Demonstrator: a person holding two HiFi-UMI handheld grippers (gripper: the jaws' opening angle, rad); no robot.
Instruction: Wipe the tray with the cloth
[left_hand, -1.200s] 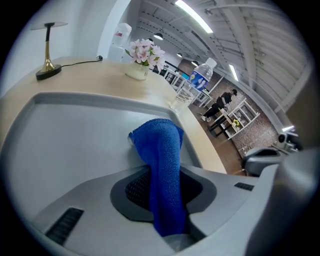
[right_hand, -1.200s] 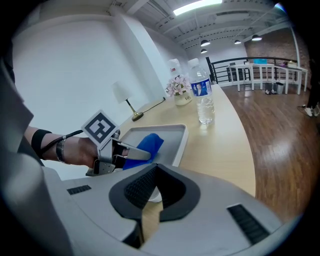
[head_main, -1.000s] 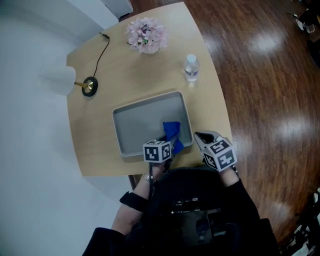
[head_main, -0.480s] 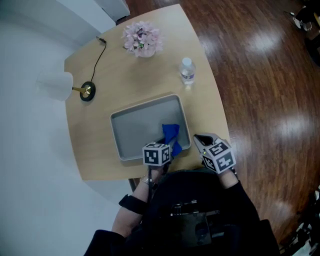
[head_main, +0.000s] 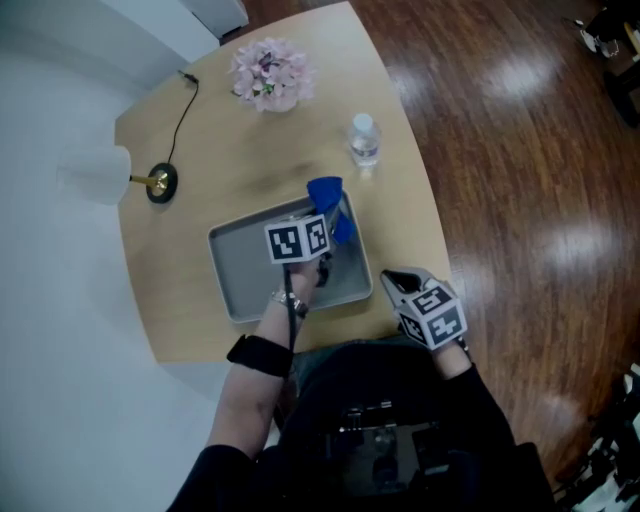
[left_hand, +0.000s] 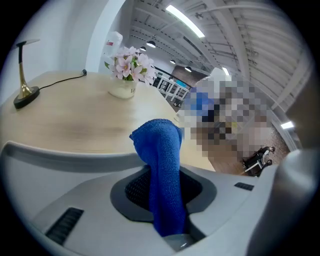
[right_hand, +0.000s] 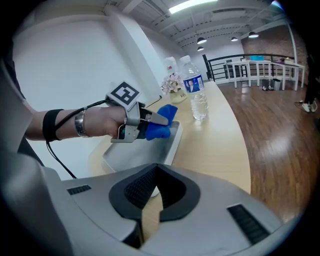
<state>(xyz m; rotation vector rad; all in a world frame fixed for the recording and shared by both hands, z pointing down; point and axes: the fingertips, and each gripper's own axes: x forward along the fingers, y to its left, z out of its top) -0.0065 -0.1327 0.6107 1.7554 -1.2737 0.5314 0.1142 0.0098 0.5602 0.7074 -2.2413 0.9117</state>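
Cloth (head_main: 323, 190), blue, clenched between the jaws of the left gripper (head_main: 333, 218), with a folded end standing up past the tips. Held at the far right corner of the tray (head_main: 245, 275), roughly over the far rim; contact with the metal not clear from any view. Tray grey, shallow and bare inside, lying toward the near edge of the table (head_main: 200, 140). Right gripper (head_main: 395, 283) parked just off the tray's near right corner, jaws drawn together, nothing between them. Bottle (head_main: 364, 140) near, beyond the far right corner; flowers (head_main: 268, 75) and lamp (head_main: 157, 184) well apart at the far side. Judged to be a wiping stroke at its far end. To do it well: tip the left gripper lower to lay the loose fold flat on the tray floor instead of riding the rim, press lightly, then pull toward the near edge in straight, overlapping lanes, working right to left. Keep the grip firm against the cloth slipping out under drag. Mind the bottle on any outward push. Probably worth bracing the near right rim with the right gripper against skating on the smooth wood.
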